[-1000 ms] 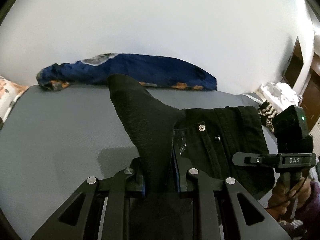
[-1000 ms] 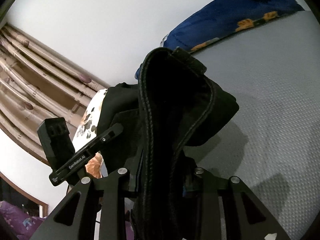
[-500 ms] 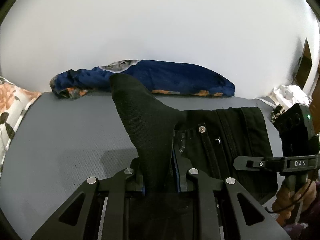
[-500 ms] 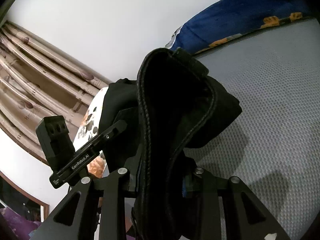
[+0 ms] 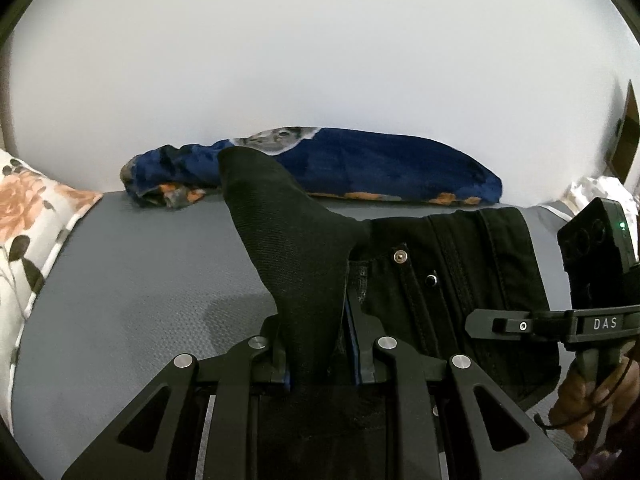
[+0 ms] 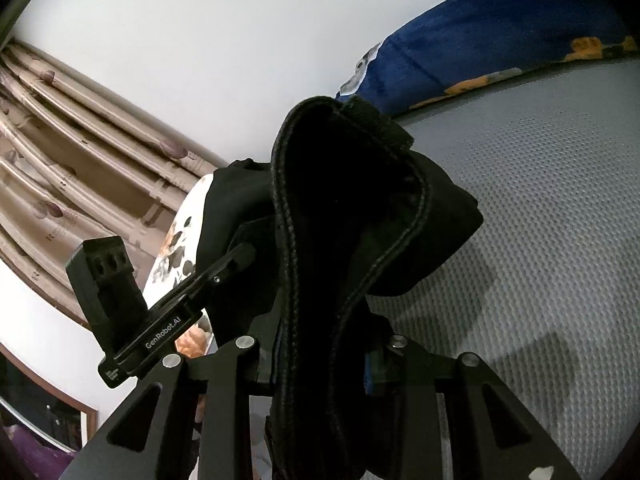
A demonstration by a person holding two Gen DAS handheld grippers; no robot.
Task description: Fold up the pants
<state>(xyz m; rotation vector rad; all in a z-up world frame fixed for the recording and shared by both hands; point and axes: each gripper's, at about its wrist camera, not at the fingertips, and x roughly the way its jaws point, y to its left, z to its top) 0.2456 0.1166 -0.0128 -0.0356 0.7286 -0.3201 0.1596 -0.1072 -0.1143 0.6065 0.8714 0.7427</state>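
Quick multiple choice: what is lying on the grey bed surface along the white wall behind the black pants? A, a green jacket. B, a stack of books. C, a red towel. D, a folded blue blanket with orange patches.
D: the left wrist view shows a blue blanket with orange patches lying against the wall beyond the black pants.

A blue blanket (image 5: 360, 168) lies along the white wall (image 5: 320, 48) on the grey mattress (image 5: 140, 260), floral pillow (image 5: 28, 216) beside
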